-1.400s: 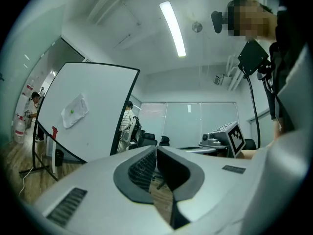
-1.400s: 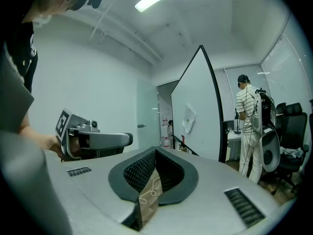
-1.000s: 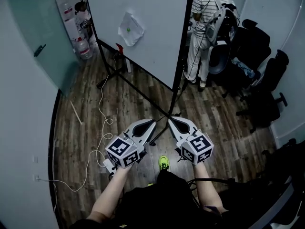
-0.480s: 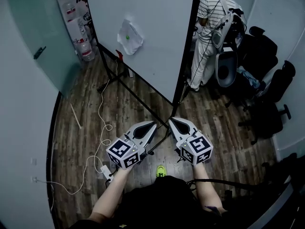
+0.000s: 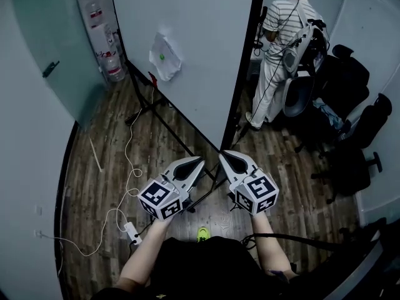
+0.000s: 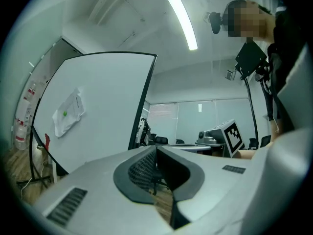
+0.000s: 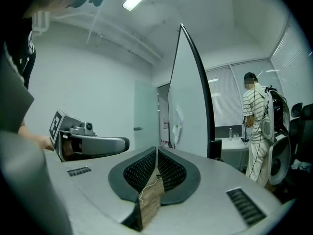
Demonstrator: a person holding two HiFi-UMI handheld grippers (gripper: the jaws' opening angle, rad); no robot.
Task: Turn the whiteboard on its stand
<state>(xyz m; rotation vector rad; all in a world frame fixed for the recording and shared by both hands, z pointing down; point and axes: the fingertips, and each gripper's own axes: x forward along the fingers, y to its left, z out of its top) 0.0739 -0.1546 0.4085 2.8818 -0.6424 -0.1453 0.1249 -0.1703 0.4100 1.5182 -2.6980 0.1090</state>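
Observation:
The whiteboard (image 5: 200, 49) is a tall white panel in a black frame on a black floor stand (image 5: 177, 139). A crumpled white sheet (image 5: 164, 56) is stuck to its face. Both grippers are held side by side at chest height, pointing at the board's right edge from a short way off and touching nothing. My left gripper (image 5: 200, 162) is shut and empty, and so is my right gripper (image 5: 221, 154). In the left gripper view the board (image 6: 102, 111) fills the left half beyond my closed left gripper (image 6: 156, 150). The right gripper view shows the board (image 7: 188, 111) almost edge-on.
A person in a striped shirt (image 5: 281, 36) stands behind the board's right side by a desk. Black office chairs (image 5: 350, 130) crowd the right. A white cable and power strip (image 5: 132, 232) lie on the wooden floor at left. Water bottles (image 5: 111, 64) stand by a glass door (image 5: 44, 49).
Both grippers have come forward together toward the whiteboard's right edge, and the board's lower corner now lies closer to the fingertips. Both stay shut.

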